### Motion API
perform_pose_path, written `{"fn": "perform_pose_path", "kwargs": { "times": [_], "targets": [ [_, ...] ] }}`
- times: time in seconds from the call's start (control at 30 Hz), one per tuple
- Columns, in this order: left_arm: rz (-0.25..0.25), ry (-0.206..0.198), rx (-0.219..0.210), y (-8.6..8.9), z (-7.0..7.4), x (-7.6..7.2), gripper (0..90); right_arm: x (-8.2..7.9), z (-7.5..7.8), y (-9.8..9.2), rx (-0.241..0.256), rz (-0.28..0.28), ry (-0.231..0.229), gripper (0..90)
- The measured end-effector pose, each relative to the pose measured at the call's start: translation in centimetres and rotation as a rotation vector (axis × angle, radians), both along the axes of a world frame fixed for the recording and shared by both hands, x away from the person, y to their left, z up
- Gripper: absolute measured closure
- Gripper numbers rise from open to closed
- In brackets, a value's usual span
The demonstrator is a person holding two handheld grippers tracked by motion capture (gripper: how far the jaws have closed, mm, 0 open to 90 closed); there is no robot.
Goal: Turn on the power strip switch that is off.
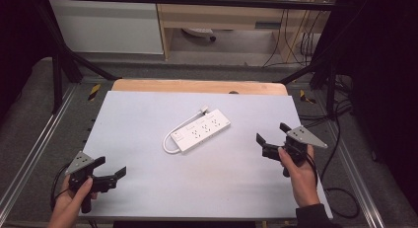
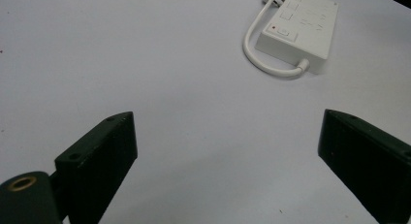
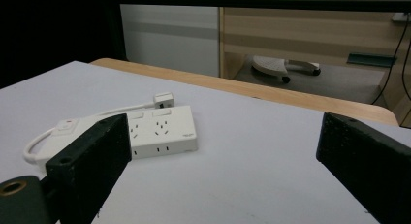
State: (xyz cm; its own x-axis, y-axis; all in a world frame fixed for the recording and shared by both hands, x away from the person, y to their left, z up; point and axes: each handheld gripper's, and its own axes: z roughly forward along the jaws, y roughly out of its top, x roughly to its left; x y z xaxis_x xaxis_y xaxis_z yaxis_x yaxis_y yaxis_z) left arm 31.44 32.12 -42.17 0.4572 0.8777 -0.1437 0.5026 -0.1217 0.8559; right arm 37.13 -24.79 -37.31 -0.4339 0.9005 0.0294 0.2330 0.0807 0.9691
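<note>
The white rectangular plastic power strip (image 1: 199, 130) with its short white cord (image 1: 170, 141) is lying flat near the middle of the pale grey desk (image 1: 148, 188), w/ its long axis running diagonal: switch end toward the near-left, plug end (image 1: 204, 109) toward the far side. The right tool (image 1: 270, 139) is hovering at the desk's right side, jaws standing wide apart and gripping nothing, and the strip is lying to its left, approx. at the same depth. The left tool (image 1: 112, 170) is waiting at the near-left corner, also wide and empty, and the strip is lying forward and to the right of it. I am judging that the right tool is nearer, so it is probably the one to reach first, closing across the short width of the strip.
</note>
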Motion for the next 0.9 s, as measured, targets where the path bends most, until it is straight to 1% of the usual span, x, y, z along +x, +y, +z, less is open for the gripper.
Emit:
{"fn": "perform_pose_path", "kwargs": {
  "times": [0.1, 0.43, 0.6, 0.77, 0.8, 0.9],
  "targets": [
    [0.000, -0.003, -0.002, 0.0, 0.0, 0.0, 6.8, -0.3, -0.5, -0.6, 0.001, -0.010, 0.001, 5.9],
    [-0.006, 0.001, 0.001, 0.0, 0.1, -0.2, 6.8, -0.7, -3.2, -2.6, 0.022, -0.046, 0.039, 6.2],
    [-0.008, 0.000, 0.002, 0.0, 0.1, -0.2, 6.8, -0.8, -4.5, -3.0, 0.016, -0.052, 0.071, 5.8],
    [-0.009, 0.001, 0.002, -0.1, 0.1, -0.2, 6.8, -0.7, -6.3, -2.5, -0.034, -0.034, 0.132, 5.4],
    [-0.010, 0.001, 0.001, -0.1, 0.0, -0.2, 6.8, -0.7, -6.6, -2.4, -0.051, -0.027, 0.145, 5.2],
    [-0.010, -0.002, 0.004, -0.1, 0.0, -0.1, 6.8, -0.5, -7.2, -1.9, -0.072, -0.011, 0.185, 5.1]
  ]
}}
